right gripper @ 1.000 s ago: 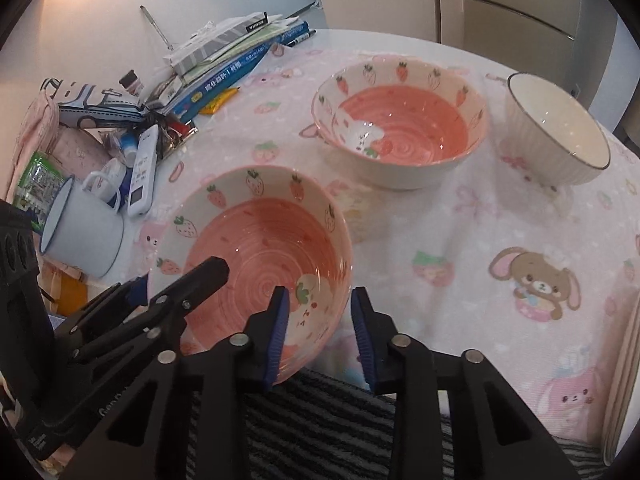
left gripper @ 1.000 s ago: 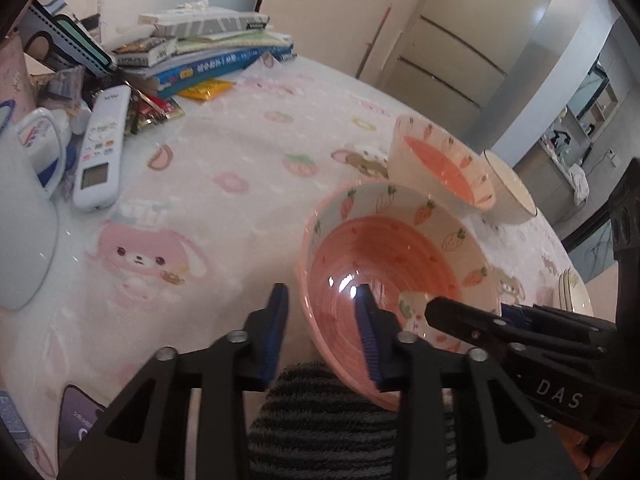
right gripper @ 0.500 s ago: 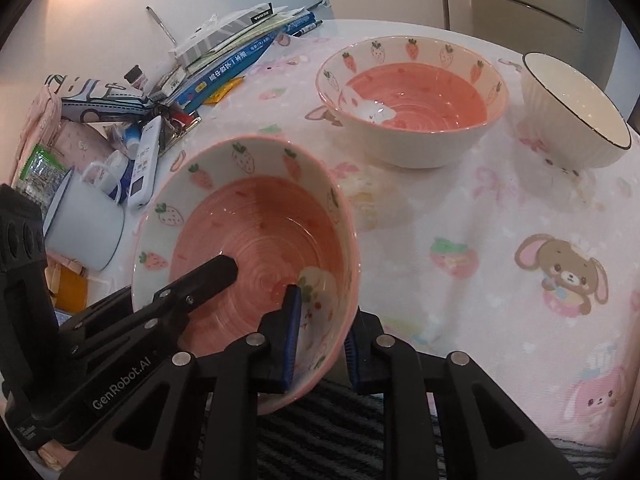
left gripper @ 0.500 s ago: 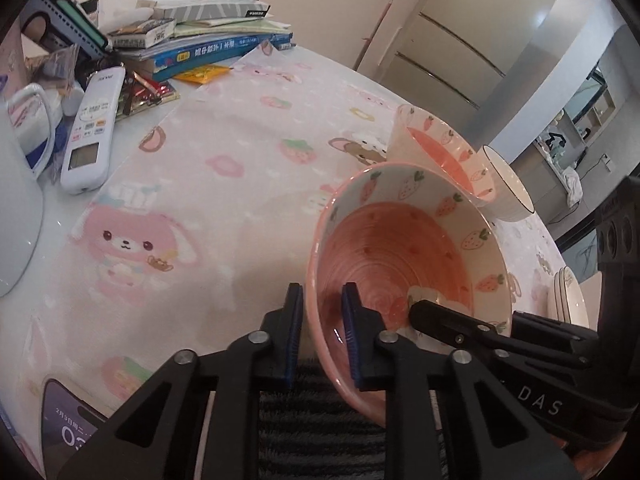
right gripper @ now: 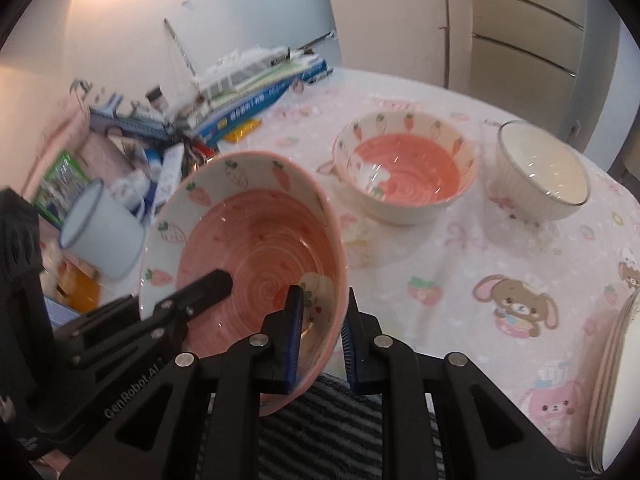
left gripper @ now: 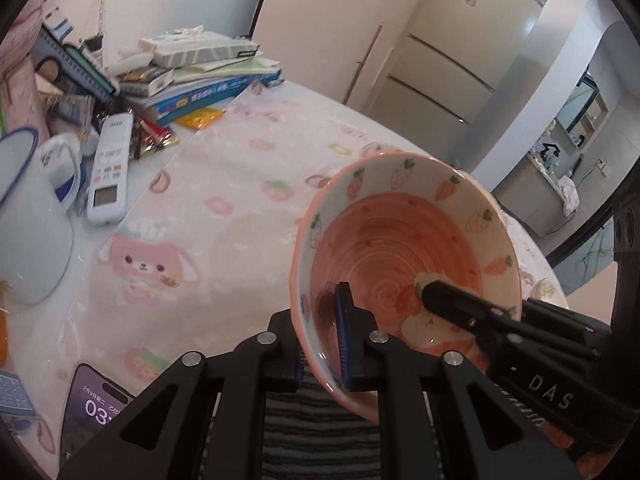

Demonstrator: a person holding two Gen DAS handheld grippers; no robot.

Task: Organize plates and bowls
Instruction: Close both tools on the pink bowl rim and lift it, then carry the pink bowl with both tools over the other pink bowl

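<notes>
Gripping strawberry bowl (left gripper: 408,248), both rim sides

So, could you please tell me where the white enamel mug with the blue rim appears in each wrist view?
Left wrist view: the white enamel mug stands at the far left edge, beside the remote control.
Right wrist view: it is left of centre, behind the rim of the held strawberry bowl.
Shared landmark: the stack of books behind the mug.
</notes>
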